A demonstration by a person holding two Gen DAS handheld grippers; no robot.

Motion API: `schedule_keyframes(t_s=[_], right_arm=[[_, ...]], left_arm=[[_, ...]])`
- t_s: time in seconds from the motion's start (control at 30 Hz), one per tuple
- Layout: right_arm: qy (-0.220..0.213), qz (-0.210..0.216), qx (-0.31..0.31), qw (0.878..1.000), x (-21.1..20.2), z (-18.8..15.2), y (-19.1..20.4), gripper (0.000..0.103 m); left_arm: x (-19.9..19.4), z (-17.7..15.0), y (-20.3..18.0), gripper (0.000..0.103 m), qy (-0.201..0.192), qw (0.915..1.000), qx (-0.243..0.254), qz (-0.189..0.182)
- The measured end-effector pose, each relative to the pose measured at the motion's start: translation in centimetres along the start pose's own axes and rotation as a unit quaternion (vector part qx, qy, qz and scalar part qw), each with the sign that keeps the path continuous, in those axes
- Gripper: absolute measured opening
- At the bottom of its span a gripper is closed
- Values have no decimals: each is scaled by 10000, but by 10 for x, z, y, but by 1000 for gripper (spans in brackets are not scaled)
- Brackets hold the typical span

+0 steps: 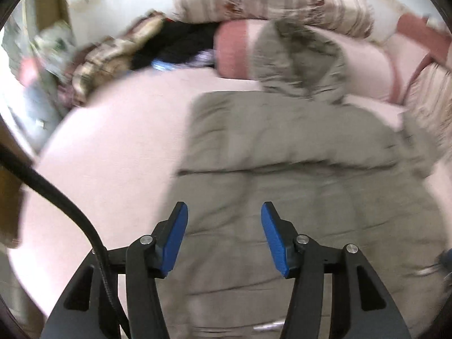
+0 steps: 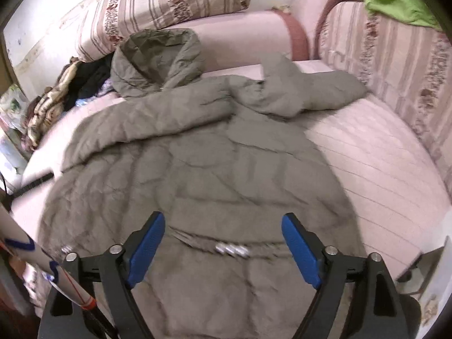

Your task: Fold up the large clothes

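A large grey-green padded coat (image 2: 203, 163) with a hood (image 2: 155, 59) lies spread on a pink bed (image 2: 375, 175). One sleeve lies folded across its chest, the other sleeve (image 2: 305, 90) is bunched near the hood. In the blurred left wrist view the same coat (image 1: 282, 155) lies below my left gripper (image 1: 224, 212), whose blue pads stand apart with nothing between them. My right gripper (image 2: 223, 223) hovers wide open over the coat's lower part, above a silver buckle (image 2: 231, 250), holding nothing.
Striped cushions (image 2: 169, 2) line the back and right side of the bed. A heap of dark and patterned clothes (image 2: 70, 87) lies at the far left corner. A green cloth (image 2: 395, 2) sits at top right. A black cable (image 1: 65, 197) crosses the left wrist view.
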State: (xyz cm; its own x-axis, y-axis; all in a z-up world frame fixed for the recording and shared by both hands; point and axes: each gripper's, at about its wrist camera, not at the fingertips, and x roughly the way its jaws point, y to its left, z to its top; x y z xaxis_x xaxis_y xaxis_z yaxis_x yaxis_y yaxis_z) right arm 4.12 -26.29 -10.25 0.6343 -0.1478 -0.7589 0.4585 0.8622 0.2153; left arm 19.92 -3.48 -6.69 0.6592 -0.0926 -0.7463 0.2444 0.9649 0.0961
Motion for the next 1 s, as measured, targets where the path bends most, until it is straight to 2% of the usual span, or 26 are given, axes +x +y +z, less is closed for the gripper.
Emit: schedule_keyframes(t_s=[0.07, 0.27, 0.37, 0.47, 0.5, 0.57, 0.67, 0.7, 0.73, 0.8, 0.87, 1.0], right_arm=[[27, 144, 67, 9999, 15, 20, 6, 91], [154, -99, 430, 9989, 76, 81, -3, 87], [376, -206, 837, 9956, 120, 104, -16, 86], [682, -13, 1358, 9884, 156, 112, -26, 85], [671, 25, 1529, 9860, 165, 116, -27, 85], [635, 118, 1626, 9846, 178, 123, -23, 83], [790, 147, 1575, 9842, 190, 134, -14, 53], [783, 162, 1526, 9850, 190, 137, -13, 35], [777, 188, 1463, 9860, 188, 142, -13, 28], [623, 85, 1352, 9888, 179, 154, -14, 21], [488, -92, 1222, 9913, 173, 162, -16, 20], [641, -285, 1090, 9916, 189, 162, -15, 19]], left_arm=[[8, -12, 12, 58, 17, 9998, 39, 178], [42, -32, 39, 59, 544, 9981, -297, -4], [52, -38, 36, 68, 555, 9982, -209, -50], [56, -42, 28, 86, 593, 9979, -13, -248], [59, -43, 26, 92, 622, 9975, 37, -319], [64, -43, 24, 96, 744, 9962, 67, -452], [67, -43, 24, 101, 833, 9952, 114, -495], [68, -44, 24, 102, 865, 9950, 118, -477], [68, -45, 23, 103, 878, 9950, 110, -465], [68, -44, 21, 103, 856, 9954, 123, -424], [67, -45, 19, 103, 824, 9958, 131, -373], [64, -49, 15, 103, 753, 9967, 166, -242]])
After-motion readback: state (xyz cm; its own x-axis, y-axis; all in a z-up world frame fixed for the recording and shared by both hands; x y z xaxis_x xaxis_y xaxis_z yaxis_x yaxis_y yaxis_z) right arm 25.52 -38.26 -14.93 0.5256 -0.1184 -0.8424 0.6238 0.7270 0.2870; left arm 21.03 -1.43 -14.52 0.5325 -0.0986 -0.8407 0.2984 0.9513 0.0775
